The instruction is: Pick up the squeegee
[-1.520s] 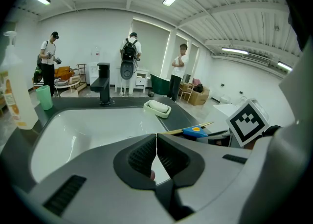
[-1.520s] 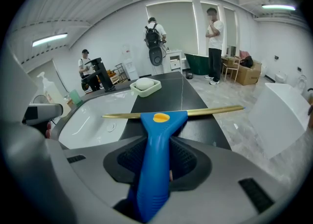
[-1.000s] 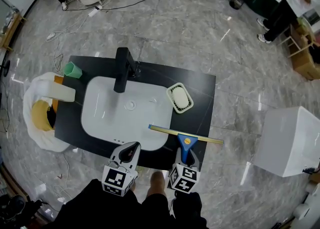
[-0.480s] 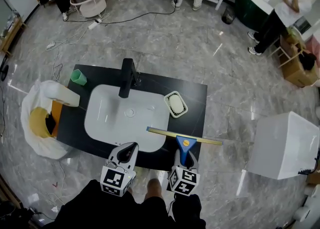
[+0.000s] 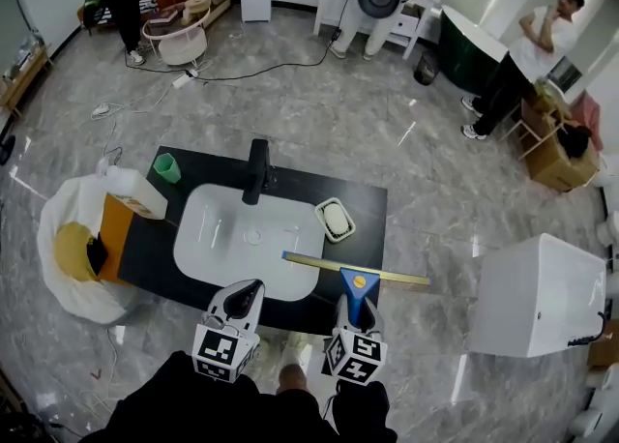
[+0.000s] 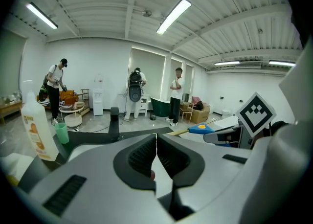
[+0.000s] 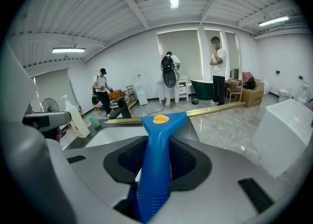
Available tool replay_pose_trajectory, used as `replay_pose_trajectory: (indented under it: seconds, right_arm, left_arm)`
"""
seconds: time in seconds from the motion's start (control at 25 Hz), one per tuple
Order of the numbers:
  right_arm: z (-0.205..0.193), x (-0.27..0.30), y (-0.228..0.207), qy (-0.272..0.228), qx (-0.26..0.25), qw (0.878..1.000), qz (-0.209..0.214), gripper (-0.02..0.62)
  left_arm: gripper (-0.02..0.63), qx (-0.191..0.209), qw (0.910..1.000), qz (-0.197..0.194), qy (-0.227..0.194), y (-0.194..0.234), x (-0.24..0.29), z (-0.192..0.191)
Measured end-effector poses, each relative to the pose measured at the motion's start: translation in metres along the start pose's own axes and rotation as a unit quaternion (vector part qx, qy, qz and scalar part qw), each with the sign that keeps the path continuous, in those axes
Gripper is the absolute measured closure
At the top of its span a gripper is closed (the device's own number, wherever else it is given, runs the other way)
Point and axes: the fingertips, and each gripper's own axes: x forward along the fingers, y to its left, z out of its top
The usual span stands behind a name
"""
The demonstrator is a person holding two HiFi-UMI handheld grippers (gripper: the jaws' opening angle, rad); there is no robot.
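Above the black bench point(image 5: 375, 228) and its white basin point(image 5: 242, 248), the squeegee point(image 5: 356, 281) appears lifted clear, at about 4 o'clock from the drain, with its brass-coloured blade near level. My right hand-held gripper point(image 5: 354, 313) is clamped on the blue handle point(image 7: 155, 169) (low down, on the ribbed end). My left hand-held gripper point(image 5: 244, 298) has its jaws together, empty. I judge the lift goes best with a firm squeeze, a straight rise, and the long blade kept from swinging toward the soap dish point(image 5: 336, 220).
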Motion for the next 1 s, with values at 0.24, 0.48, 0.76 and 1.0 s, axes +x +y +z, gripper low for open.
replay_pose_trajectory:
  seconds: [0.24, 0.48, 0.76, 1.0]
  right_arm:
    - [0.027, -0.034, 0.020, -0.037, -0.011, 0.999, 0.009, 0.448]
    - [0.051, -0.067, 0.045, -0.073, -0.021, 0.997, 0.023, 0.449]
    - [0.069, -0.100, 0.078, -0.109, -0.037, 0.992, 0.045, 0.449]
    - [0.076, -0.126, 0.108, -0.132, -0.054, 0.987, 0.068, 0.449]
  left_arm:
    - [0.581, 0.008, 0.9994, 0.016, -0.031, 0.006, -0.038, 0.023]
    - [0.581, 0.014, 0.9974, 0.032, -0.063, 0.013, -0.078, 0.046]
    - [0.581, 0.016, 0.9937, 0.058, -0.094, 0.027, -0.123, 0.061]
    - [0.581, 0.021, 0.9900, 0.079, -0.115, 0.037, -0.161, 0.067]
